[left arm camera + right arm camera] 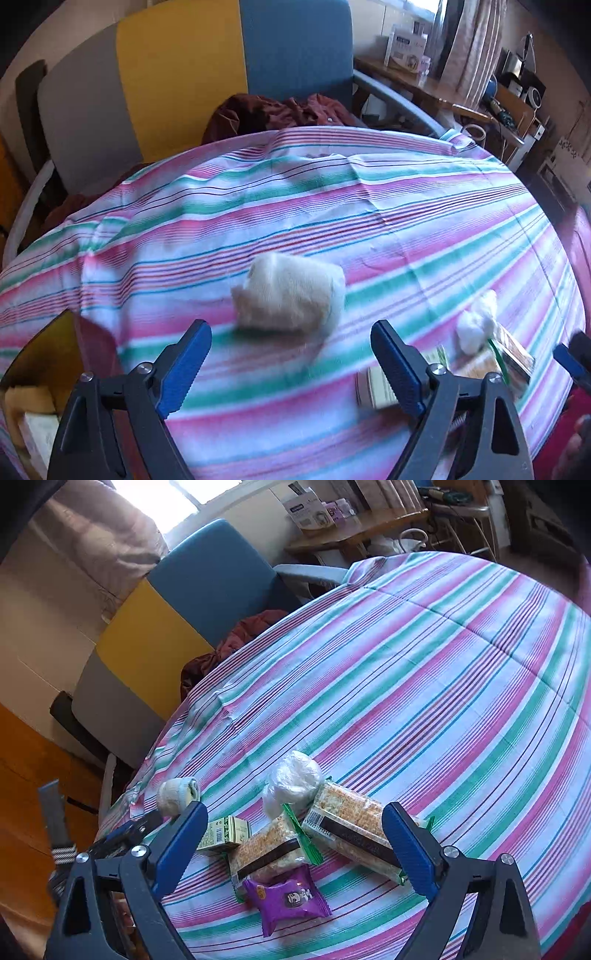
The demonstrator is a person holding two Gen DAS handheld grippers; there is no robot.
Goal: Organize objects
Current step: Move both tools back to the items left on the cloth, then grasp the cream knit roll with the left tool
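Note:
A cream rolled sock (290, 291) lies on the striped tablecloth (369, 206), just beyond my open, empty left gripper (291, 354). It also shows in the right wrist view (177, 795). My right gripper (295, 840) is open and empty above a cluster: two cracker packs (354, 825) (267, 849), a purple snack packet (286, 897), a small green box (223, 832) and a white plastic-wrapped ball (293, 779). The ball (476, 323) and packs show at the right of the left view. The left gripper (125, 830) shows at the cluster's left.
Chairs with blue (295, 48), yellow and grey backs stand past the table's far edge, with dark red cloth (273, 112) on the seat. A wooden desk (351, 531) with boxes stands beyond. A container with items (33, 406) sits at the near left.

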